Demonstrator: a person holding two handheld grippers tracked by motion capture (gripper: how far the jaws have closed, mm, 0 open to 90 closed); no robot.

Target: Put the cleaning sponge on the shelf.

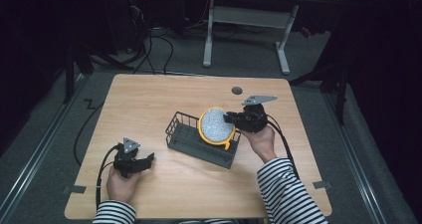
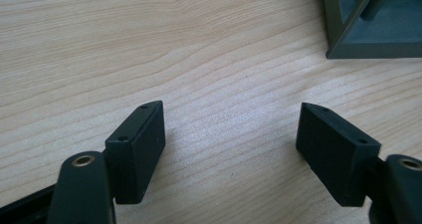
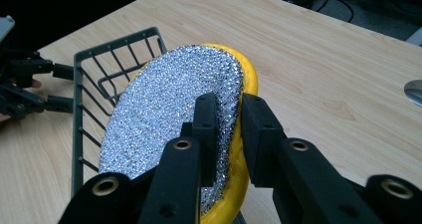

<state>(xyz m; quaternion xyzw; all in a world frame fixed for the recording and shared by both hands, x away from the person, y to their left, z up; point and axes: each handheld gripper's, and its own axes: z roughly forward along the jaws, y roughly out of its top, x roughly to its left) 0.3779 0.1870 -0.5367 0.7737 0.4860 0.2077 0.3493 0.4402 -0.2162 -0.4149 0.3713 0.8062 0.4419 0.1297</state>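
Yellow sparkly pad [image 1: 216, 126] upright over rack [image 1: 189, 139]

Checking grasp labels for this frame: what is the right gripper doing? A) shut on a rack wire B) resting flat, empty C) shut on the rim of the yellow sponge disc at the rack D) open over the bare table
C: the right gripper has its fingers clamped on the edge of the yellow sponge disc, held over the wire rack.

Light wood bench [image 1: 149, 99], rounded corners. Dark wire rack [image 1: 185, 134] sits directly on it near centre, angled. Small grey round disc [image 1: 237, 90] on the surface near the far edge. Left gripper [image 1: 147, 160] rests on the bench at near left.
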